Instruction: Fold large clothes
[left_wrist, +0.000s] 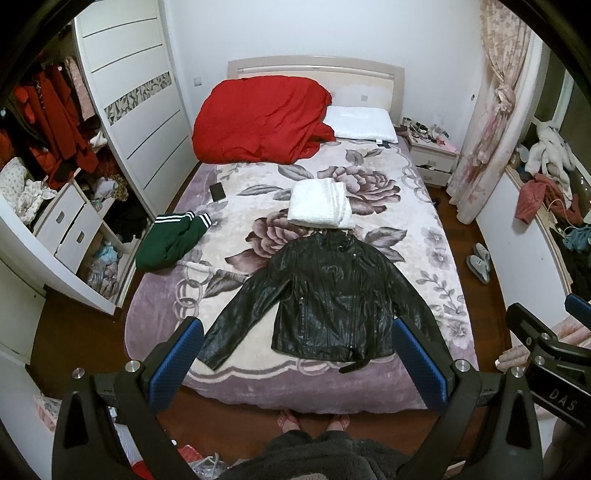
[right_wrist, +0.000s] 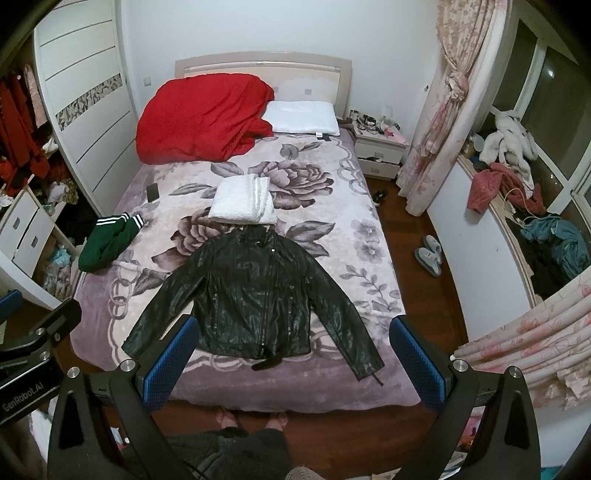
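Jacket (left_wrist: 332, 299), black, leather-look: lies flat and face-up on the bed (left_wrist: 155, 325), near the foot edge, collar toward the headboard at 12 o'clock, sleeves spread toward 8 and 4 o'clock. A loose belt strap (left_wrist: 356, 365) trails off the hem at 6 o'clock. No fold is made yet.

Left gripper (left_wrist: 297, 354): held above the foot of the bed, fingers spread wide, nothing between them, well apart from the jacket.

Right gripper (right_wrist: 293, 354): likewise raised, fingers spread, holding nothing; in the right wrist view the jacket's right sleeve runs toward its 5 o'clock.

Other items on the bed: folded white towel (left_wrist: 319, 203) just beside the collar at 12 o'clock, possibly touching it; green garment with white stripes (left_wrist: 171, 240) at 10 o'clock near the bed's edge; dark phone (left_wrist: 218, 192) beyond it; red duvet (left_wrist: 258, 118) and white pillow (left_wrist: 360, 123) at the headboard.

Risks, as judged:
- Stiff, glossy material is likely to spring back open after a fold, or slip from a shallow pinch on a cuff.
- Dangling strap may drag or bunch under the hem when the body is folded upward.
- Folding toward 12 o'clock may push the collar against the towel and disturb it.
- Hem sits close to the foot edge, so a tug toward 6 o'clock could slide the jacket off the bed.
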